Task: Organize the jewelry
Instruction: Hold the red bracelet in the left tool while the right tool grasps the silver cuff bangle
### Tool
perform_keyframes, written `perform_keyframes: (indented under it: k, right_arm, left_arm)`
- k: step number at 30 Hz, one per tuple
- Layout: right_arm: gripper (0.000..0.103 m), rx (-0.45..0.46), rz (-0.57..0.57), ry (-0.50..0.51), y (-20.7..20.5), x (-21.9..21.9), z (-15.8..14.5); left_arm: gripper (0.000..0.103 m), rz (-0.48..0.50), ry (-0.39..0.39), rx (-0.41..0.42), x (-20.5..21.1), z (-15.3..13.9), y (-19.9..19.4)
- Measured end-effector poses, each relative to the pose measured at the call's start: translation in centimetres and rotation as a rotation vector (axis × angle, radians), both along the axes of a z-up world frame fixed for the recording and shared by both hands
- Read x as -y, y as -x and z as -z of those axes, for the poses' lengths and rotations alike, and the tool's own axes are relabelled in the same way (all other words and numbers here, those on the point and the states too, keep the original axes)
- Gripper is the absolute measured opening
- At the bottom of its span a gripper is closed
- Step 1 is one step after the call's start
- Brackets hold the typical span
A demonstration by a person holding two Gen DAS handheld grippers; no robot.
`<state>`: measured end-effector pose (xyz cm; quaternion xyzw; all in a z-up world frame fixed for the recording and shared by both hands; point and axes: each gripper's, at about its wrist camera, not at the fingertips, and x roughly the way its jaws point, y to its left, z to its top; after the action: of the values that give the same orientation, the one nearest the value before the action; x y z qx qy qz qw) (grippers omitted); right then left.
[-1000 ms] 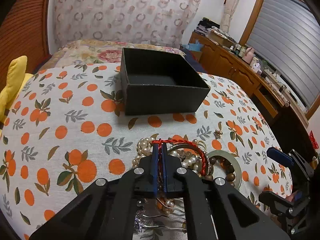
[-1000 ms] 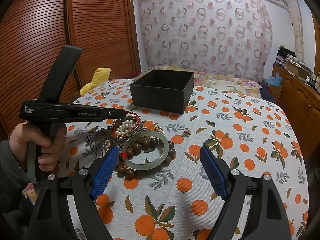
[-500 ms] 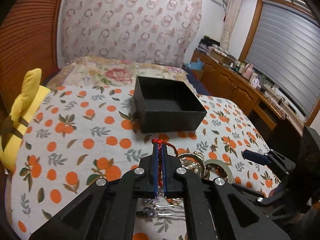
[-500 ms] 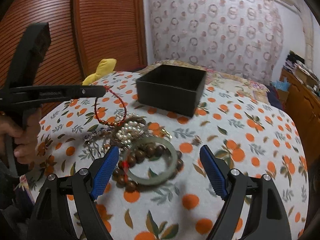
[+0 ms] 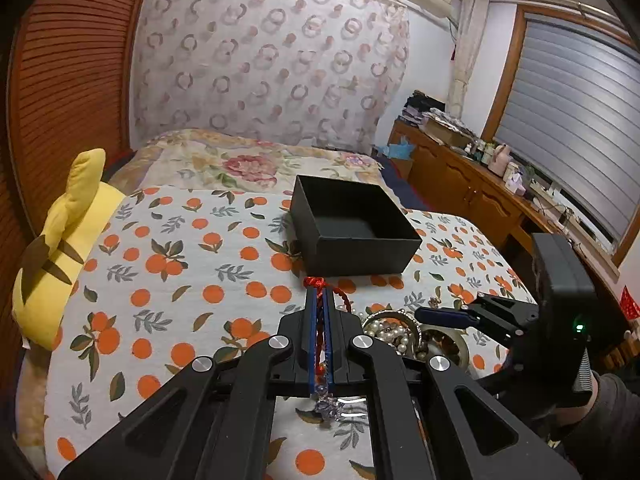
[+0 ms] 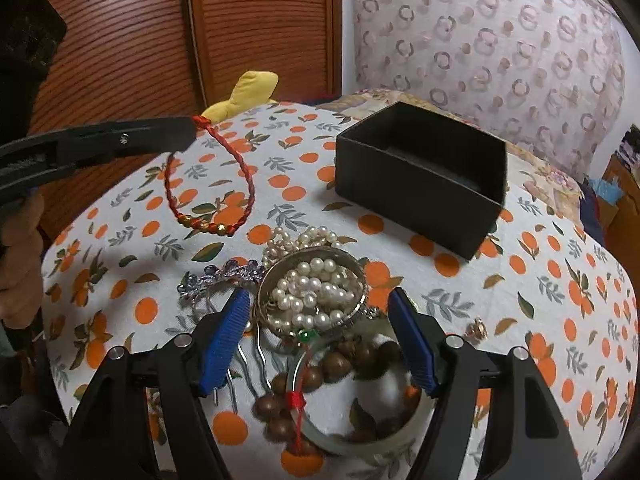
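My left gripper (image 5: 319,294) is shut on a red braided bracelet (image 6: 240,164) with gold beads and holds it in the air, left of the open black box (image 5: 352,228); the bracelet hangs in a loop below the gripper tip (image 6: 188,130). The box (image 6: 420,172) looks empty inside. My right gripper (image 6: 320,312) is open and hovers over the jewelry pile: a pearl strand (image 6: 312,288) inside a metal bangle, a jade bangle (image 6: 360,432), brown wooden beads (image 6: 340,364) and a purple hair comb (image 6: 224,276).
The pile lies on an orange-print cloth (image 5: 180,280) over a bed. A yellow plush toy (image 5: 60,248) sits at the left edge. A small earring (image 6: 476,326) lies right of the pile. A wooden dresser (image 5: 480,196) runs along the right.
My left gripper has lifted the red bracelet off the pile and carried it up and back. My right gripper has moved down and closer over the pile.
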<state>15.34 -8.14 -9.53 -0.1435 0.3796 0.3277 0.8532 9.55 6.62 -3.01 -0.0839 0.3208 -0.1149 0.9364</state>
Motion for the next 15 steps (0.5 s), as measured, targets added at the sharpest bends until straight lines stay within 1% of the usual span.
perform_keyframes:
  k: [4,10,12,15]
  right_arm:
    - [0.074,0.024,-0.020,0.065,-0.1,-1.2,0.5]
    - [0.073,0.026,-0.036,0.080,-0.6,-1.6,0.5]
    - [0.064,0.013,-0.054,0.073,-0.7,-1.7,0.5]
    - [0.064,0.007,-0.055,0.069,-0.7,-1.6,0.5]
  left_arm:
    - [0.002,-0.004,0.001,0.003,-0.2,0.1,0.3]
    - [0.002,-0.004,0.001,0.004,-0.3,0.1,0.3]
    - [0.002,-0.003,-0.002,0.003,-0.4,0.1,0.3]
    - [0.002,-0.004,0.000,0.004,-0.4,0.1,0.3]
